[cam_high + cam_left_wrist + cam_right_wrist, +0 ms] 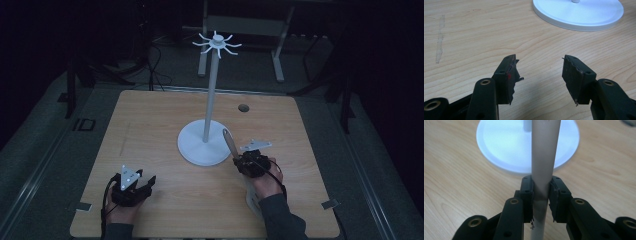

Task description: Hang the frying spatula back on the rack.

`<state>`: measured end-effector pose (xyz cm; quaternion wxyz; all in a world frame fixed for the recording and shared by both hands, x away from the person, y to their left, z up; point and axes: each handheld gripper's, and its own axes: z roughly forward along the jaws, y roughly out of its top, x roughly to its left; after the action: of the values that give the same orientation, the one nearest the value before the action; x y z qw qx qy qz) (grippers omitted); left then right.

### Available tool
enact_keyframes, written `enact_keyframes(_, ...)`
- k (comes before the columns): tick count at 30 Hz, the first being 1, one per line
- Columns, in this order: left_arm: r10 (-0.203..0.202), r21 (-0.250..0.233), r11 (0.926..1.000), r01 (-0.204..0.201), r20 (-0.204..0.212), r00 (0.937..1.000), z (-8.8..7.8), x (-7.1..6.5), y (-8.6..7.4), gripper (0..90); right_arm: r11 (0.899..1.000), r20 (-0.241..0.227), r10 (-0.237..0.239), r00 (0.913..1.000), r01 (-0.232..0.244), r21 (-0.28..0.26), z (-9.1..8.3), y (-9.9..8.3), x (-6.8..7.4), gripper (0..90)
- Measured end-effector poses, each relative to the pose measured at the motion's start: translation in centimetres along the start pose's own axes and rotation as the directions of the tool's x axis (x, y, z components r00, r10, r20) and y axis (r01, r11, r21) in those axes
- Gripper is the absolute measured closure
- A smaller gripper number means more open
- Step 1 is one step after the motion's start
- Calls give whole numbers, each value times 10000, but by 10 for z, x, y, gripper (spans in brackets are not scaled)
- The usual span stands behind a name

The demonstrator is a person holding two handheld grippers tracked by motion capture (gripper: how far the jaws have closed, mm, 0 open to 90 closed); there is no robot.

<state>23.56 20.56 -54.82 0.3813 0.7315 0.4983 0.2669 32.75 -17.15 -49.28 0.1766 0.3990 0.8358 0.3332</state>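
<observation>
A white stand point(210, 90) with a ring of hooks point(217, 44) on top rises from a round base point(194, 148) at the table's middle. My right gripper point(239, 161) is just right of the base, shut on a long grey-beige utensil handle point(228, 141) that points up and toward the pole. In the right gripper view both pads clamp the handle point(545, 150) in front of the white base point(504, 142); its far end is cut off. My left gripper point(146, 183) rests at the front left, open and holding nothing point(539, 71), with the base point(579, 13) ahead of it.
The wooden table point(150, 125) has a dark round hole point(243, 107) at the back right and small metal brackets at the front corners point(82, 206) point(329, 204). Dark floor, cables and a grey frame point(240, 25) lie beyond the table.
</observation>
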Motion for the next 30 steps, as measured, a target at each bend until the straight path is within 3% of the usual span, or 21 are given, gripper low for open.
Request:
enact_keyframes(9, 5, 29, 10000, -5, 22, 10000, 1, -1, 0, 455, 9956, 238, 271, 9993, -249, -901, -15, 3, -6, 743)
enact_keyframes(22, -13, -3, 10000, 13, 0, 10000, 0, 0, 0, 454, 9866, 306, 696, 9971, -642, -1498, -24, 7, -12, 744)
enact_keyframes(30, 66, 12, 10000, -66, -11, 10000, 0, -1, 0, 455, 9749, 274, 674, 9973, -600, -2142, -33, 15, -12, 744)
